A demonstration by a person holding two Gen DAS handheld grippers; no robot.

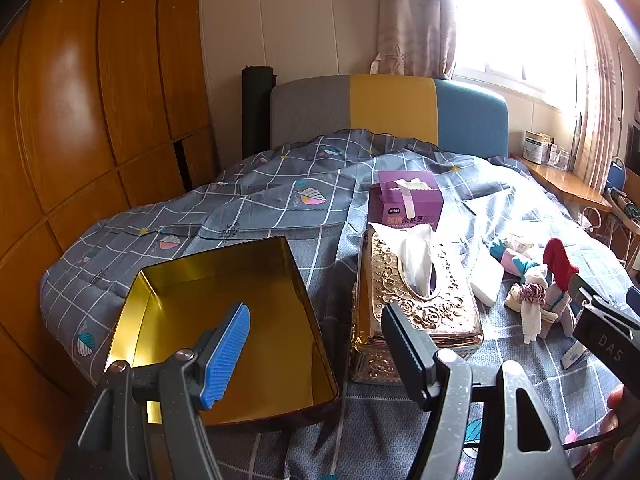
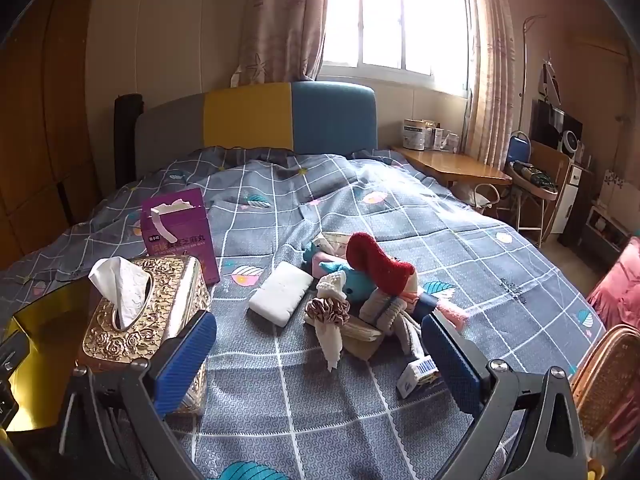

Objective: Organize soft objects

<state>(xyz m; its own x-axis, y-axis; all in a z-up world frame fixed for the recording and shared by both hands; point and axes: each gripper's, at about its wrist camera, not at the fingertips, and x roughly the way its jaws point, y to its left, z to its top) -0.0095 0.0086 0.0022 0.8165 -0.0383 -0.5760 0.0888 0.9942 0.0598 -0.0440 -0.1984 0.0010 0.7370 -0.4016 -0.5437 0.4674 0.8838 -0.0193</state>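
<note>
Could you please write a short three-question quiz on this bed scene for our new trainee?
1. True or false: the gold tin already holds soft items.
2. Which lies on top of the pile? A) red sock B) white pad C) scrunchie
3. Fill in: the tissue box stands in front of the ____ carton.

Key: 1 false, it is empty. 2 A. 3 purple. Both the left claw and right claw are open.

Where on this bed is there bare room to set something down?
Bare quilt lies right of the sock pile, and in front between the tissue box and small carton. The gold tin is empty. The pile is crowded.
</note>
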